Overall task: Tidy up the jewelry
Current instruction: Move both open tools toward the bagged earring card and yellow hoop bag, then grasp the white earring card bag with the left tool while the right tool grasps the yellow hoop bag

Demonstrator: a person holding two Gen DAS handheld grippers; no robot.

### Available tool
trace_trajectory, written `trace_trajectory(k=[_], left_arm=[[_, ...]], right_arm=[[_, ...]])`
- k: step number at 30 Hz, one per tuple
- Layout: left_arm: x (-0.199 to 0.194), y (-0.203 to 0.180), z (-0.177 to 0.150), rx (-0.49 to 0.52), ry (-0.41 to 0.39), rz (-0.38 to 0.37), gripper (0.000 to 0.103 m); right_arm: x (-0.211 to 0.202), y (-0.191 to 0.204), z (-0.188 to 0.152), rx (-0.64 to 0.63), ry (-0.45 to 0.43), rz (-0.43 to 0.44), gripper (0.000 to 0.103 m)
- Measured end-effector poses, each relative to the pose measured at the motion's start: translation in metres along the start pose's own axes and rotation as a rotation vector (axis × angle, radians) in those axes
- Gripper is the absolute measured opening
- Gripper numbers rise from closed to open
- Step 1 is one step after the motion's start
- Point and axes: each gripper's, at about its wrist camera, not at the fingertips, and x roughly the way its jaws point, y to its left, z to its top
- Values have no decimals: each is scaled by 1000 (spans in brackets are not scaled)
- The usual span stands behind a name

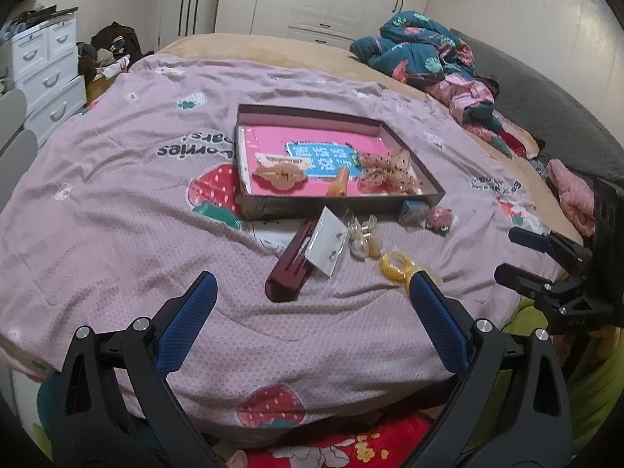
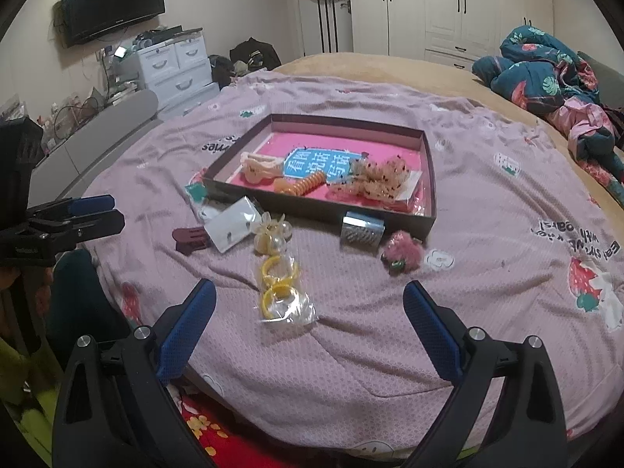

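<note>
A dark shallow tray (image 1: 339,199) (image 2: 323,210) with a pink liner lies on the bed. It holds a peach hair clip (image 1: 279,171), an orange spiral tie (image 2: 308,185) and a lacy scrunchie (image 2: 384,179). In front of it lie a maroon clip (image 1: 290,269) (image 2: 189,240), a white earring card (image 1: 325,245) (image 2: 230,224), pearl bow pieces (image 1: 362,238) (image 2: 271,234), bagged yellow hoops (image 1: 396,265) (image 2: 280,288), a small silver-blue box (image 2: 360,232) and a pink fuzzy piece (image 2: 401,251). My left gripper (image 1: 312,279) is open just short of the maroon clip. My right gripper (image 2: 308,286) is open near the hoops, holding nothing.
All of this rests on a pink strawberry-print quilt (image 2: 468,234). Crumpled clothes (image 1: 429,50) lie at the far right of the bed. White drawers (image 2: 175,66) and wardrobes stand beyond the bed. The bed edge runs just under both grippers.
</note>
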Motion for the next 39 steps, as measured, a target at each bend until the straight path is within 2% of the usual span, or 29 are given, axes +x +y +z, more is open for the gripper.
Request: trace_trajectory(k=[6, 10, 12, 14, 22, 27, 39], left_arm=[[16, -9, -6, 48, 47, -29, 78], [29, -14, -7, 74, 81, -46, 63], [37, -15, -7, 88, 99, -50, 59], [43, -17, -6, 105, 110, -46, 52], [67, -21, 11, 154, 127, -32, 52], [86, -22, 19, 174, 169, -29, 51], [119, -12, 26, 169, 228, -24, 51]], right_arm=[[11, -4, -7, -4, 23, -29, 96], [20, -5, -11, -7, 45, -37, 96], [22, -5, -12, -8, 50, -35, 96], [26, -5, -14, -8, 57, -31, 96], [46, 2, -16, -12, 92, -11, 96], [55, 7, -17, -30, 108, -6, 96], [81, 6, -15, -25, 144, 4, 96]])
